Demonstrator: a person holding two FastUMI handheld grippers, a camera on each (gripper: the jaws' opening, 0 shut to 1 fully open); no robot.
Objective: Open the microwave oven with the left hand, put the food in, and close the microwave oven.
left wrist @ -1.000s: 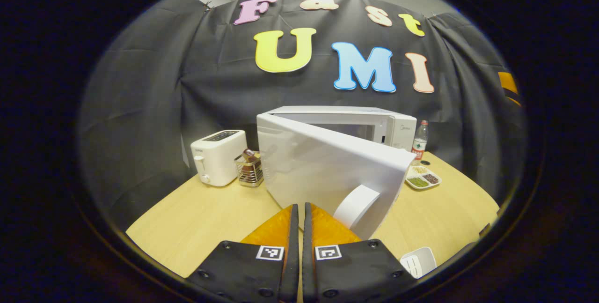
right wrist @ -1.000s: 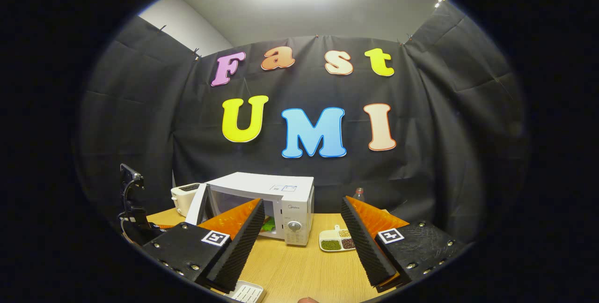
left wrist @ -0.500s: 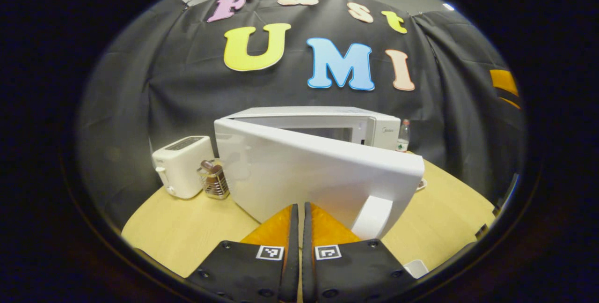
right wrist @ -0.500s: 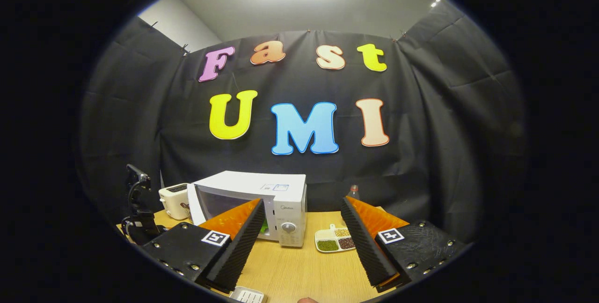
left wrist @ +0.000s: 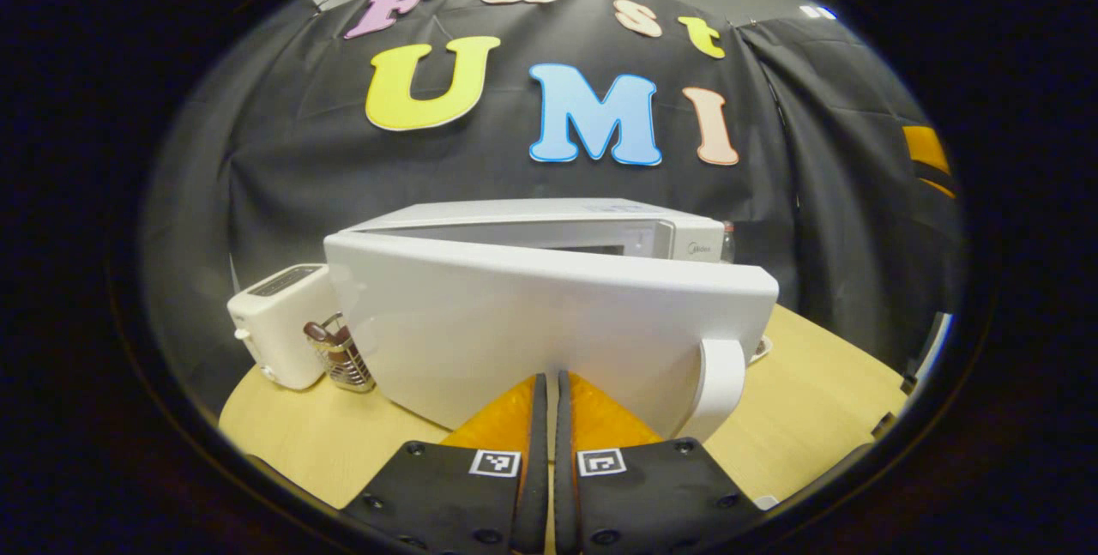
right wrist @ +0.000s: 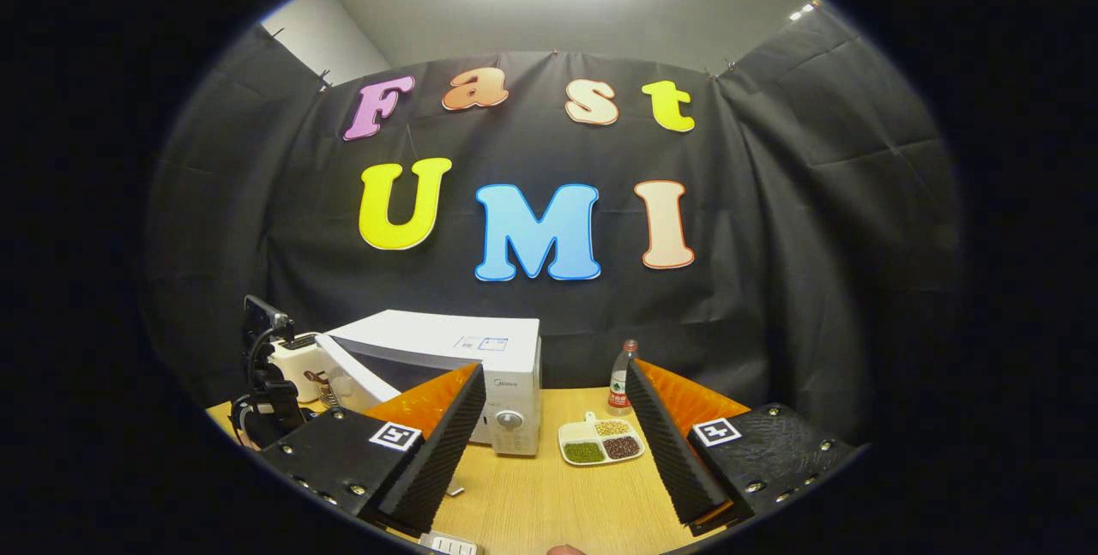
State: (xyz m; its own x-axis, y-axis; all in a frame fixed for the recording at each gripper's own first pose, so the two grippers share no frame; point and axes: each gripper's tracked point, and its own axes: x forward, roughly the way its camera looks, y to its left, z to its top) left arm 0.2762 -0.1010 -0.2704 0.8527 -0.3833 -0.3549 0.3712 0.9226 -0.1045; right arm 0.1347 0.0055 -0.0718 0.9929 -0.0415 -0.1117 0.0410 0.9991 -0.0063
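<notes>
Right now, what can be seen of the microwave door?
The door is a glossy white panel, hinged on its left edge and ajar at a narrow angle to the microwave. A curved white handle sits near its free right edge. The left gripper, fingers together, has its tips at the door's lower face.

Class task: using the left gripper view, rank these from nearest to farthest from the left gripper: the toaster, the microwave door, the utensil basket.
1. Microwave door: directly ahead of the left gripper, right at its closed fingertips.
2. Utensil basket: to the left, beside the door's hinge side.
3. Toaster: farthest left, just beyond the basket on the table.
</notes>
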